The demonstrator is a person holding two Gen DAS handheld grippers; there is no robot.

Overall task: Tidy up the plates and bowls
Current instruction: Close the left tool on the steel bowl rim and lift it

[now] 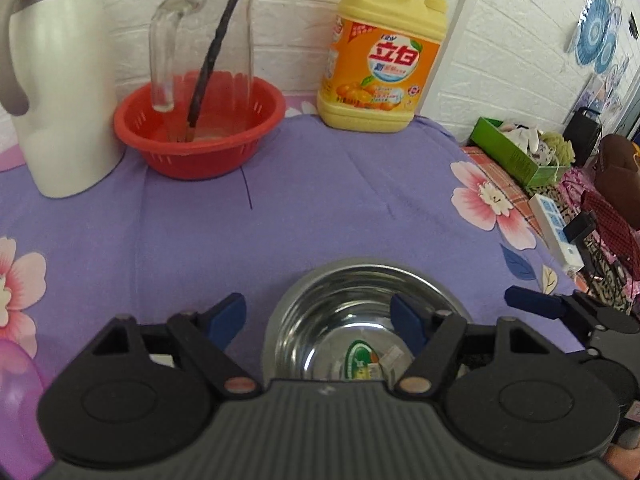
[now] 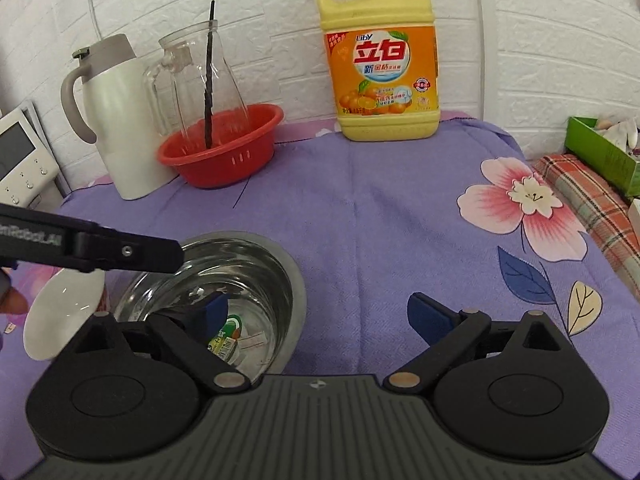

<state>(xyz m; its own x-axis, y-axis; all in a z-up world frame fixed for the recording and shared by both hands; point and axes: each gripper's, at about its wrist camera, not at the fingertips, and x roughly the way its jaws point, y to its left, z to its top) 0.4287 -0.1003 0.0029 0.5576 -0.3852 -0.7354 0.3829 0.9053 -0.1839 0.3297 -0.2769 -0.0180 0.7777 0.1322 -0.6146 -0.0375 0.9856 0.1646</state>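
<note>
hovering over the steel bowl [image 1: 362, 320] on the purple cloth [image 1: 320, 200], the left gripper [image 1: 320, 316] gapes wide, gripping nothing (right gripper [image 2: 320, 316] likewise); a white bowl [image 2: 60, 312] sits just beside.

white jug [image 1: 60, 92] top cut off, pink bowl [image 1: 16, 392] cropped at left edge, steel bowl [image 1: 360, 300] partly hidden behind tongs

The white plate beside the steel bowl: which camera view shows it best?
The right wrist view shows the white plate best: it lies left of the steel bowl, partly hidden by both tools. The left wrist view does not show it at all.
</note>
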